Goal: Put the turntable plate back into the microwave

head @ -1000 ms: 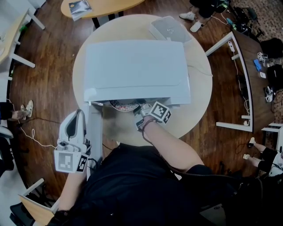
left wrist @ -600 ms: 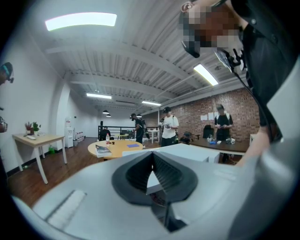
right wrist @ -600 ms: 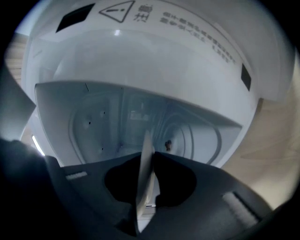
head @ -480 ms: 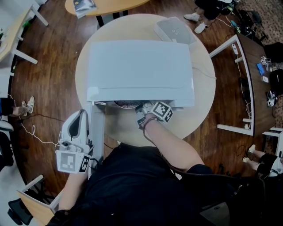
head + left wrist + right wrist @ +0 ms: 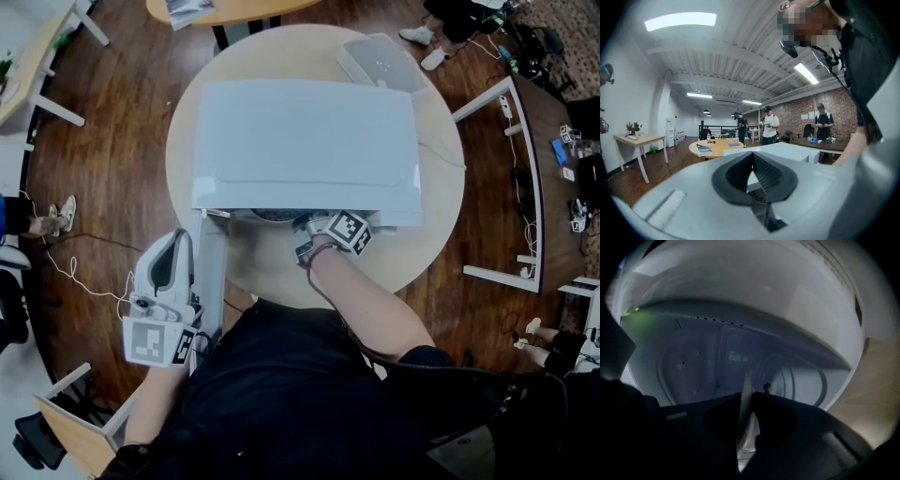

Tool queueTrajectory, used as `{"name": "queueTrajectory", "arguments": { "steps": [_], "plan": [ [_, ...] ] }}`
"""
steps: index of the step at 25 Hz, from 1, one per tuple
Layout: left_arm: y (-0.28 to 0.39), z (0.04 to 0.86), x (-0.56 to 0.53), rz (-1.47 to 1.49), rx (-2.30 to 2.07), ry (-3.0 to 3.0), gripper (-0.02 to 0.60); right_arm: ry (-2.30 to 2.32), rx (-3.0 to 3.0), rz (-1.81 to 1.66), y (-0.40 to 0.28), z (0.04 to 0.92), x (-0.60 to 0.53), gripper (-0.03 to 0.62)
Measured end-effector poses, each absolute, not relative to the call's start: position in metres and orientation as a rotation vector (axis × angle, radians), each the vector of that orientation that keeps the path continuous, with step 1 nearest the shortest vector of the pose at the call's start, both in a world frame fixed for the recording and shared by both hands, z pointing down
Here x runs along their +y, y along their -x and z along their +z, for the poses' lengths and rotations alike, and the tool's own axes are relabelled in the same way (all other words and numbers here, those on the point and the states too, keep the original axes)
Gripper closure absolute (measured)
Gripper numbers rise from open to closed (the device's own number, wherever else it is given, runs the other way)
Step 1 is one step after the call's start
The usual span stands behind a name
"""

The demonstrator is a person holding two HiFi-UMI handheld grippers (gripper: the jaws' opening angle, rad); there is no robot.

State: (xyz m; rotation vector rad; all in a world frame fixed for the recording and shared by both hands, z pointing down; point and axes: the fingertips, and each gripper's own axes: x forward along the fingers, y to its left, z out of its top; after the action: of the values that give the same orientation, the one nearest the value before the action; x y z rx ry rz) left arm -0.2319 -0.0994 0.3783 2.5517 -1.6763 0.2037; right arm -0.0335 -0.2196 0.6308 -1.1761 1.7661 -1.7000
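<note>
A white microwave (image 5: 305,141) stands on the round table (image 5: 427,234), and its door (image 5: 210,281) hangs open toward me on the left. My right gripper (image 5: 317,231) reaches into the opening, shut on the rim of the glass turntable plate (image 5: 746,401). In the right gripper view the plate is edge-on between the pads, with the dim cavity (image 5: 708,357) ahead. From above only a sliver of the plate (image 5: 272,216) shows under the microwave's front edge. My left gripper (image 5: 169,251) hovers beside the open door, shut and holding nothing (image 5: 752,155).
A flat white device (image 5: 380,61) lies on the table behind the microwave. A yellow table (image 5: 220,9) is beyond it, and a white desk frame (image 5: 520,178) stands to the right. Several people stand in the distance in the left gripper view. A cable (image 5: 89,277) trails on the wood floor at left.
The right gripper has pushed slightly deeper into the microwave, and less of the plate shows outside the opening. The left gripper has kept its place.
</note>
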Motion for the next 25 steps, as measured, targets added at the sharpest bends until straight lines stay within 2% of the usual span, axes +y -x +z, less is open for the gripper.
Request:
{"name": "queueTrajectory", "arguments": {
  "steps": [25],
  "plan": [
    [0.237, 0.381, -0.097, 0.205, -1.684, -2.541, 0.577, 1.228, 1.722, -1.662, 0.036, 0.639, -0.234, 0.560]
  ]
}}
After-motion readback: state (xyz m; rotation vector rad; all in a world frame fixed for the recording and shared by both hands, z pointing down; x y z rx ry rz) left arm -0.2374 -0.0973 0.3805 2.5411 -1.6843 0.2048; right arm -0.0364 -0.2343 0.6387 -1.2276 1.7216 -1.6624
